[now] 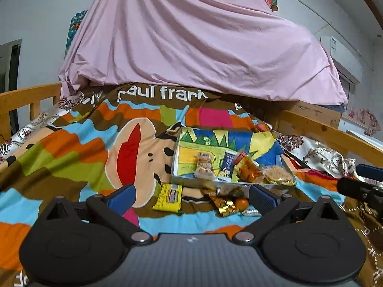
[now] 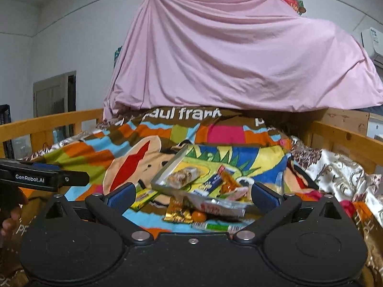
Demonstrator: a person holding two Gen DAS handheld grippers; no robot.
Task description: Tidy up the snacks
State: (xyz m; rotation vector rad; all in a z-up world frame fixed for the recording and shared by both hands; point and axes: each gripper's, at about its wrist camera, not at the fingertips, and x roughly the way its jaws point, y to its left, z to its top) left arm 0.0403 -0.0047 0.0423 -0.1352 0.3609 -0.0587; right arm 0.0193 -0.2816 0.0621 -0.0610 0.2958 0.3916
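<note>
On the bed, over a loud cartoon quilt [image 1: 71,148], a shallow tray [image 1: 189,180] with a bright picture lining sits toward one o'clock from the left gripper [image 1: 191,197]. Several snacks already lie in it: a clear-wrapped bar [image 1: 204,165], a blue packet [image 1: 227,165], an orange-wrapped piece [image 1: 249,169] and a round crumbly cake [image 1: 278,175] at its near right corner. Others lie loose on the quilt just outside the near rim: a yellow packet [image 1: 168,197] at about eleven o'clock from the left gripper and a gold wrapper [image 1: 223,203] with a small orange ball [image 1: 240,202] beside it at twelve.

Both grippers hover with their fingers spread wide and nothing between them. The right gripper [image 2: 191,197] looks over the same heap; a white-wrapped snack [image 2: 220,206] shows blurred just ahead of it, and a green-and-white stick [image 2: 219,227] lies nearest its body.

The step in hand looks like gathering the stragglers into the tray. It would go best taking one packet at a time, closing across the narrow side so the slippery foil does not squirt out. The quilt is soft, so pressing down risks pinching cloth with the wrapper. Lift clear of the rim before letting go.
</note>
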